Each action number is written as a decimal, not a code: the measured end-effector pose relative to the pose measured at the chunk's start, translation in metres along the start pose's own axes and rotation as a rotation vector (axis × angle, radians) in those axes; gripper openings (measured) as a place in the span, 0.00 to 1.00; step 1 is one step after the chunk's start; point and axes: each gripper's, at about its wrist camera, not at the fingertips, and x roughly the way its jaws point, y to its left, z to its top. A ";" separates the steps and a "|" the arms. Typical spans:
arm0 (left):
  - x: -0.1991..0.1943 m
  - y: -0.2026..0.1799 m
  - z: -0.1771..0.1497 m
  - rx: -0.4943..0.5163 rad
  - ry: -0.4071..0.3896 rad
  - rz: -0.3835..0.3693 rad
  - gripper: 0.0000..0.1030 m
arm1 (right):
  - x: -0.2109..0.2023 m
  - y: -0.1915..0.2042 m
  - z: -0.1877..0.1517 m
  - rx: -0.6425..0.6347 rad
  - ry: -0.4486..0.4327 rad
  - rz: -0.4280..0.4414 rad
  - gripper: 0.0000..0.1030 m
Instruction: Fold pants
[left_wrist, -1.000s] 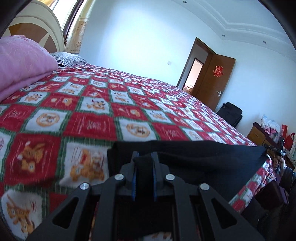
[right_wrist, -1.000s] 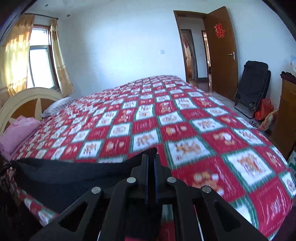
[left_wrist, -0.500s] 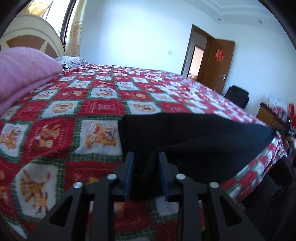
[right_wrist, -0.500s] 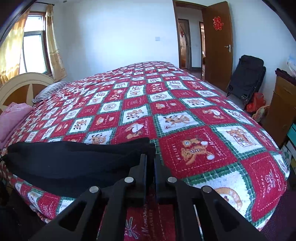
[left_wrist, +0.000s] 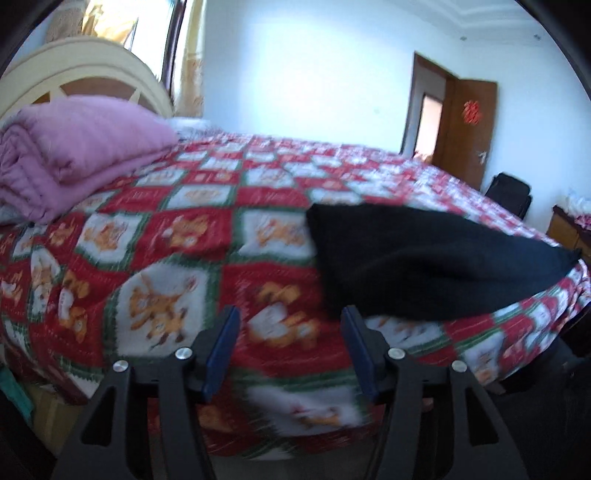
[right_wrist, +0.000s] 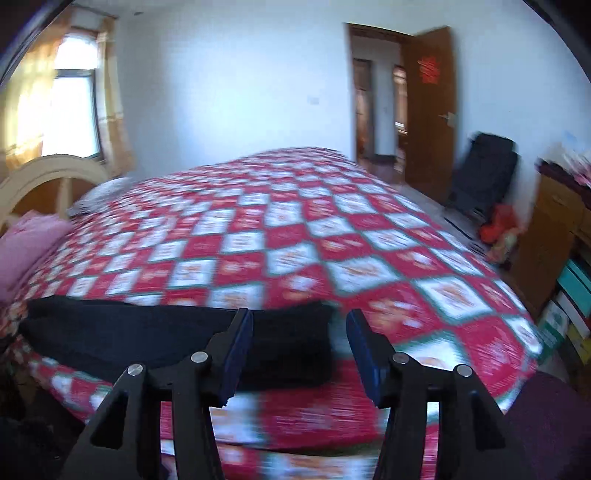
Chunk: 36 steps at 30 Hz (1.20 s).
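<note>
Release step judged under way: left gripper (left_wrist: 290, 345) and right gripper (right_wrist: 299, 343) opening, nothing clamped. Black pants (left_wrist: 424, 258) laid ahead on bed (left_wrist: 184, 258). Fresh edge grasp judged next.

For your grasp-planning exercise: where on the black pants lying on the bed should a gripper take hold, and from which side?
Grip the black pants at their two end corners, coming in low from the bed's near edge: they lie flat along that edge, so only the thin ends offer cloth to pinch.
</note>
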 end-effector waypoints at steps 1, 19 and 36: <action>0.001 -0.007 0.005 0.012 -0.011 -0.001 0.58 | 0.003 0.025 0.003 -0.046 0.004 0.032 0.53; 0.056 -0.052 0.024 0.085 0.097 -0.010 0.36 | 0.122 0.343 -0.074 -0.599 0.201 0.381 0.53; 0.035 -0.045 0.044 0.095 0.050 -0.073 0.11 | 0.096 0.358 -0.071 -0.677 0.164 0.430 0.04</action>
